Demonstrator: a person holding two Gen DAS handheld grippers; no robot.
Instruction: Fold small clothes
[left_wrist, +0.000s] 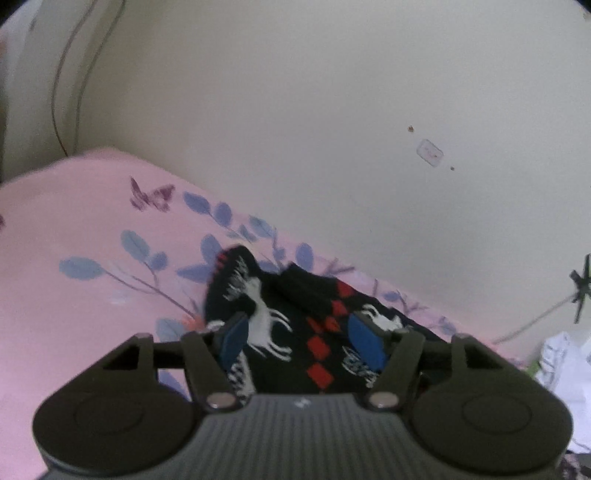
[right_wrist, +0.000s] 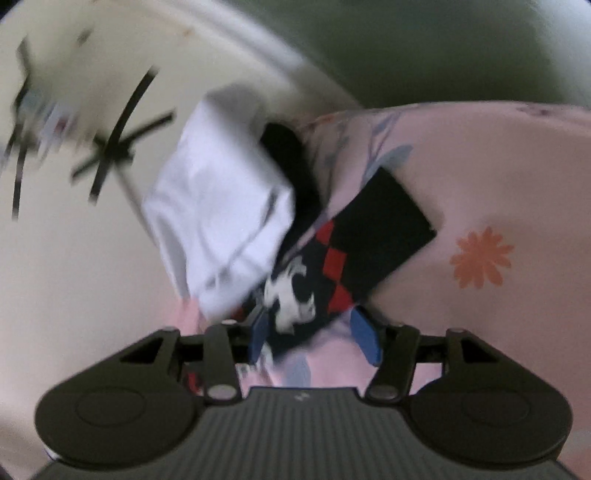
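Just ahead of the left gripper (left_wrist: 299, 338), its blue pads spread apart and gripping nothing, lies the dark reindeer-patterned sock (left_wrist: 291, 314) on the pink floral bedsheet (left_wrist: 74, 229). The right gripper (right_wrist: 314, 338) stands released too, the sock's (right_wrist: 332, 266) lower end between its pads, untouched on the right. Beyond the sock, a white garment (right_wrist: 221, 192) overlaps it.
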